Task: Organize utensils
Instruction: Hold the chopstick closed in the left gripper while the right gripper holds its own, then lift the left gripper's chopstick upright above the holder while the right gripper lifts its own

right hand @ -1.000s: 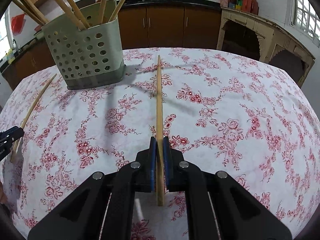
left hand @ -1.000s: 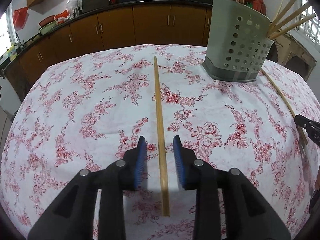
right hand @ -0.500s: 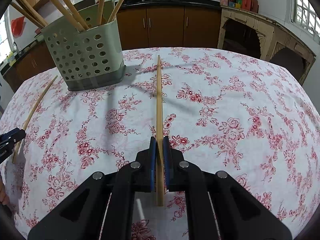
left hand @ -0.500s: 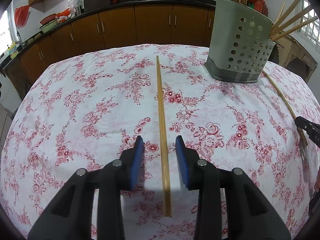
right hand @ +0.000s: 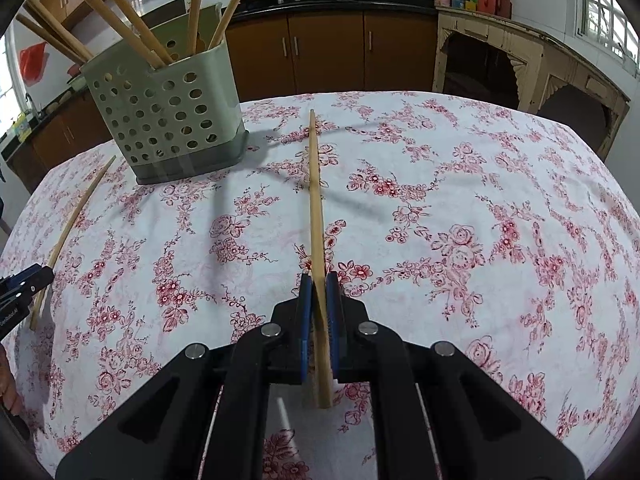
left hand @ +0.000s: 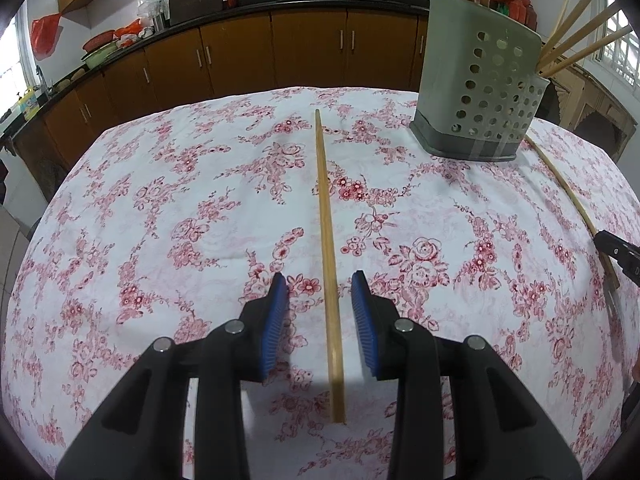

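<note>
A wooden chopstick [left hand: 327, 236] lies on the floral tablecloth between the open pads of my left gripper [left hand: 319, 286], untouched by them. My right gripper [right hand: 319, 282] is shut on a second chopstick [right hand: 315, 200], whose far tip rises a little above the cloth. A grey-green perforated holder [left hand: 480, 92] with several chopsticks stands at the back right in the left view, and at the back left in the right view [right hand: 168, 116]. Each gripper shows at the other view's edge: the right gripper [left hand: 618, 254], the left gripper [right hand: 22, 284].
The table [left hand: 160, 220] carries a white cloth with red flowers. Brown kitchen cabinets [left hand: 280, 52] and a counter with pans run behind it. A cream wooden sideboard [right hand: 520, 60] stands at the back right.
My right gripper has tilted its chopstick slightly, raising the far end. My left gripper has risen a little, still open around its chopstick.
</note>
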### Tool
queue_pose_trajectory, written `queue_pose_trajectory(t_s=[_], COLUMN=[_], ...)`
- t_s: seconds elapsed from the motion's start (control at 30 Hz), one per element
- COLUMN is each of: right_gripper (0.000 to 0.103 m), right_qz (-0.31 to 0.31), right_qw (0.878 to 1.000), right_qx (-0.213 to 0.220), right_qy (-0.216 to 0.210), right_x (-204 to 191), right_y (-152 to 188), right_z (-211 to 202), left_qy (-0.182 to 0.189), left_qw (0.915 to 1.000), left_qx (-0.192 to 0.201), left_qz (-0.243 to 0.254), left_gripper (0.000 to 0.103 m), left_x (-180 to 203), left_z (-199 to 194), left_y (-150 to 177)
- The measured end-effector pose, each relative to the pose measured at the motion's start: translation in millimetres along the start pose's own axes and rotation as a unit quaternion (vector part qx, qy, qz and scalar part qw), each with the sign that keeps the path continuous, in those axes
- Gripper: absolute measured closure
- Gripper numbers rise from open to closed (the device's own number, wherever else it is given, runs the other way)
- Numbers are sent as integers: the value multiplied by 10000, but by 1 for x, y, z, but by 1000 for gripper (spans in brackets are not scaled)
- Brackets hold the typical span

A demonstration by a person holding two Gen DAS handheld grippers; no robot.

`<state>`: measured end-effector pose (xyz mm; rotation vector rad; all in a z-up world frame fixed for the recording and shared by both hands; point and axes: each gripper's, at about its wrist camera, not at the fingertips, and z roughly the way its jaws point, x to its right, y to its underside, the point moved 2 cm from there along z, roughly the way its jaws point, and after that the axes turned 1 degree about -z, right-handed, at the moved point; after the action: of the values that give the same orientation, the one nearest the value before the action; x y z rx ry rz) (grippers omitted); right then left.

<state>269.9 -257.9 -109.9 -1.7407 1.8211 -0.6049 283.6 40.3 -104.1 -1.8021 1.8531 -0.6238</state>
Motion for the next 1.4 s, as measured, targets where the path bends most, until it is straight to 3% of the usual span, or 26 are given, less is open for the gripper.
queue_pose_trajectory(t_s=[0.33, 0.37, 0.43, 0.5, 0.77, 1.07, 1.4], right_gripper=[95, 95, 95, 95, 95, 95, 96], right_qz=[2, 4, 40, -18, 28, -14, -104], right_qw=[10000, 10000, 10000, 10000, 9994, 9918, 9812], right_qx=[1, 2, 4, 10, 340, 1278, 1925], right_qy=[-12, -24, -77, -66, -47, 69, -71], right_x=[0, 0, 1, 0, 11, 22, 15], right_y=[0, 0, 0, 2, 8, -22, -47], right_z=[0, 0, -1, -3, -35, -104, -149], left_qy=[0, 4, 37, 38, 80, 162, 337], left_qw=[10000, 10000, 10000, 9999, 9996, 9962, 9870], left_qx=[-9, -9, 0, -1, -45, 736, 1555], left_qz=[-31, -40, -16, 95, 279, 447, 233], left_gripper=[69, 70, 85, 93, 95, 95, 95], left_x=[1, 1, 1, 3, 0, -2, -6], left_z=[-2, -3, -7, -10, -30, -94, -151], left_y=[1, 2, 6, 10, 18, -10, -47])
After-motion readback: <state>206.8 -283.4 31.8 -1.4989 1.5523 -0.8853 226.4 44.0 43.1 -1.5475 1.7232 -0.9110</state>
